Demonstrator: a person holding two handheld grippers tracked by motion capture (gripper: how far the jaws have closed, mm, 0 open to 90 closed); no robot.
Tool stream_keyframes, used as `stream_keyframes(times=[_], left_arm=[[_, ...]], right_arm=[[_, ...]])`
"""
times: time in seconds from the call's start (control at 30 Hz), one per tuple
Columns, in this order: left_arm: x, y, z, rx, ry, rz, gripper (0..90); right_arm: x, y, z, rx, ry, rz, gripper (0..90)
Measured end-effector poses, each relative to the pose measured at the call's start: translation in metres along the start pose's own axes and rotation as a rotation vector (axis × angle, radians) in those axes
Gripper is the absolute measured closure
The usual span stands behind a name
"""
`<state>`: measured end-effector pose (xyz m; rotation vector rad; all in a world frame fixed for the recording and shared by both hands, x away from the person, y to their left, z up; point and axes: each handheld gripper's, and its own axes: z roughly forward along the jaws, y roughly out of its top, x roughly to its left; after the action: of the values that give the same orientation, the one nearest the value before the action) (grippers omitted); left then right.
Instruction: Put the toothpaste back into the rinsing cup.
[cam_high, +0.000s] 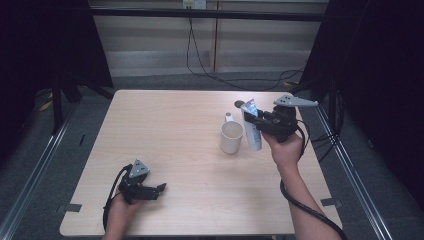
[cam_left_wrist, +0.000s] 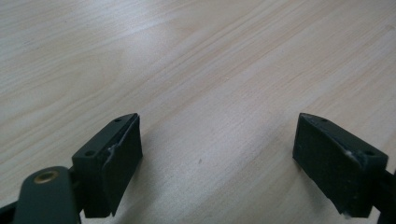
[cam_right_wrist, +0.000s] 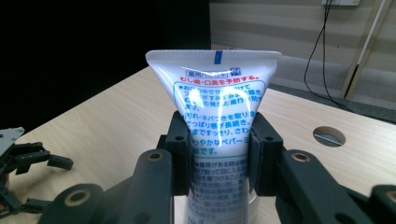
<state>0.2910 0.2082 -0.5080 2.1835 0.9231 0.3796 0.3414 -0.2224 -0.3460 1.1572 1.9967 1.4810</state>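
A white toothpaste tube (cam_right_wrist: 215, 100) with blue and red print stands crimped end up, and my right gripper (cam_right_wrist: 219, 156) is shut on its middle. In the high view the tube (cam_high: 253, 134) hangs slightly tilted just right of a white cup (cam_high: 231, 138), its lower end near the table. The right gripper (cam_high: 260, 122) comes at it from the right. A small white cap-like object (cam_high: 229, 117) stands behind the cup. My left gripper (cam_high: 160, 189) rests on the table at the front left. Its jaws stand wide apart over bare wood (cam_left_wrist: 217, 154).
The light wooden table (cam_high: 170, 130) has a round cable hole (cam_high: 239, 104) near its far edge, also in the right gripper view as a hole (cam_right_wrist: 329, 136). Dark curtains stand on both sides. Cables trail on the floor behind. The left gripper (cam_right_wrist: 23, 161) lies far off.
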Motion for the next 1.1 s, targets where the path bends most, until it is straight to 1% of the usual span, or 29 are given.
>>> stream_keyframes(times=[0.1,0.17,0.37,0.53,0.63,0.7,0.83,0.93,1.1], left_arm=[[0.0,0.0,0.0,-0.001,0.0,0.001,15.5],[0.0,0.0,0.0,-0.001,0.0,0.001,15.5],[0.0,0.0,0.0,-0.001,0.0,0.001,15.5],[0.0,0.0,0.0,-0.001,0.0,0.001,15.5],[0.0,0.0,0.0,-0.001,0.0,0.001,15.5],[0.0,0.0,0.0,-0.002,0.001,0.002,15.5],[0.0,0.0,0.0,0.0,0.0,0.0,15.5],[0.0,0.0,0.0,0.0,0.001,0.0,15.5],[0.0,0.0,0.0,-0.002,0.001,0.001,15.5]], right_arm=[[-0.001,0.003,0.001,-0.014,0.004,0.009,67.2],[-0.001,0.004,0.002,-0.015,-0.005,0.006,67.2],[-0.003,0.005,0.008,-0.013,-0.005,0.006,67.2],[-0.005,0.006,0.012,-0.016,-0.006,0.017,67.0],[-0.006,0.007,0.016,-0.019,-0.016,0.015,66.9],[-0.007,0.008,0.018,-0.025,-0.02,0.025,66.9],[-0.007,0.01,0.021,-0.025,-0.028,0.011,66.7],[-0.007,0.01,0.023,-0.022,-0.036,0.011,66.7],[-0.009,0.009,0.028,-0.027,-0.037,0.012,66.6]])
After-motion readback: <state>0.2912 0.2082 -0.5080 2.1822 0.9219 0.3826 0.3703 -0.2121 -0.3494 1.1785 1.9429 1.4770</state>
